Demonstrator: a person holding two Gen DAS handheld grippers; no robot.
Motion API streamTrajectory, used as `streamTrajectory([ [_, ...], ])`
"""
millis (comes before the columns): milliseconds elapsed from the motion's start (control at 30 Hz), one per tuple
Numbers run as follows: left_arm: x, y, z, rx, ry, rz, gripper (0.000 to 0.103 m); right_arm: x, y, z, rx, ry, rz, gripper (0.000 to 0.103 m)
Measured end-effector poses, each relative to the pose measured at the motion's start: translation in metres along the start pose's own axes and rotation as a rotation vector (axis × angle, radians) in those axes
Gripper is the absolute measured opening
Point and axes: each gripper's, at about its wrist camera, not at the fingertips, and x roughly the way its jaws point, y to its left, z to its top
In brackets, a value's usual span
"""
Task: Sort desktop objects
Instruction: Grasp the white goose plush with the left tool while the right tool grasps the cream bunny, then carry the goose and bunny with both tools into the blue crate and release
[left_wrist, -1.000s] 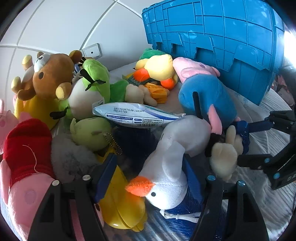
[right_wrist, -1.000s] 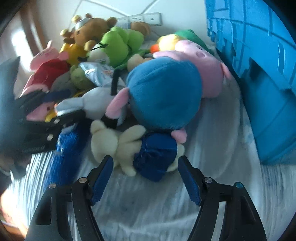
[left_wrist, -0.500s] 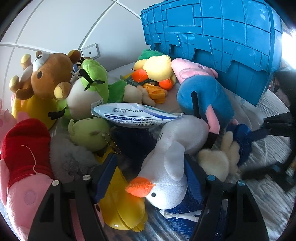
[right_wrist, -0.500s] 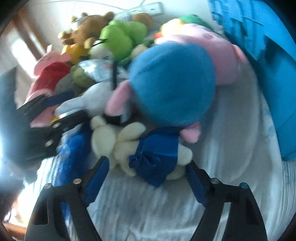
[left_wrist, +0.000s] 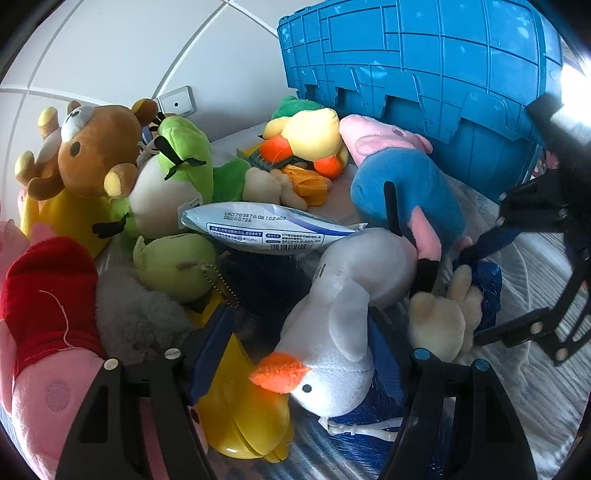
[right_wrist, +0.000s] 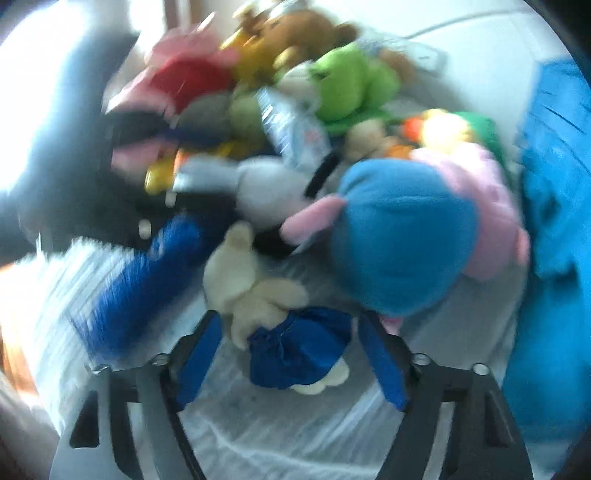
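Note:
A pile of plush toys lies on a white cloth. My left gripper (left_wrist: 299, 354) is open around a white duck plush (left_wrist: 332, 354) with an orange beak, next to a yellow duck toy (left_wrist: 243, 413). My right gripper (right_wrist: 291, 350) is open, its fingers on either side of a cream plush in a blue dress (right_wrist: 295, 350), also in the left wrist view (left_wrist: 454, 314). The right wrist view is blurred. A blue-bodied pink pig plush (left_wrist: 406, 192) lies just behind it (right_wrist: 402, 236).
A blue plastic crate (left_wrist: 424, 66) stands at the back right (right_wrist: 554, 221). A brown bear (left_wrist: 85, 155), green bird plush (left_wrist: 177, 177), red-dressed pink plush (left_wrist: 44, 295), yellow duck plush (left_wrist: 310, 136) and a white sachet (left_wrist: 266, 229) crowd the left and back. A wall stands behind.
My right gripper has moved forward and swung, so its fingers now sit around the cream plush in the blue dress. The left gripper has stayed around the white duck.

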Motion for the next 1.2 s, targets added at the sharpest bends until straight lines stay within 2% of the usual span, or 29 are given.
streamTrajectory([
  [100,0.001,0.000,0.000,0.002,0.002,-0.002,0.071,0.014,0.000,-0.002,-0.091,0.064,0.022,0.064],
  [267,0.007,-0.006,0.000,0.015,0.025,-0.005,0.071,0.024,-0.001,0.004,-0.118,0.098,0.055,0.060],
  [300,0.010,-0.008,0.000,0.024,0.038,-0.002,0.071,0.025,0.000,0.005,-0.122,0.104,0.058,0.054],
  [333,0.014,-0.010,-0.001,0.029,0.052,-0.002,0.066,0.025,0.001,0.007,-0.114,0.111,0.057,0.044],
  [367,0.018,-0.013,-0.001,0.034,0.066,-0.002,0.052,0.025,0.001,0.009,-0.103,0.119,0.055,0.039],
  [400,0.018,-0.012,0.000,0.024,0.066,-0.007,0.051,0.024,0.005,0.010,-0.111,0.127,0.042,0.029],
  [433,0.018,-0.012,0.000,0.011,0.065,-0.013,0.050,0.024,0.009,0.011,-0.124,0.135,0.026,0.027],
  [567,0.014,-0.006,0.000,-0.037,0.047,-0.033,0.045,0.014,0.018,0.010,-0.133,0.121,-0.006,0.026],
  [833,-0.016,-0.012,0.004,-0.041,-0.013,-0.024,0.044,-0.015,0.011,0.004,-0.013,0.060,-0.043,0.026],
  [1000,-0.044,-0.016,0.014,-0.032,-0.045,-0.010,0.044,-0.048,0.016,0.013,0.047,-0.023,-0.056,0.026],
  [1200,-0.101,-0.011,0.039,-0.007,-0.131,0.011,0.044,-0.092,0.019,0.020,0.109,-0.142,-0.074,0.026],
])
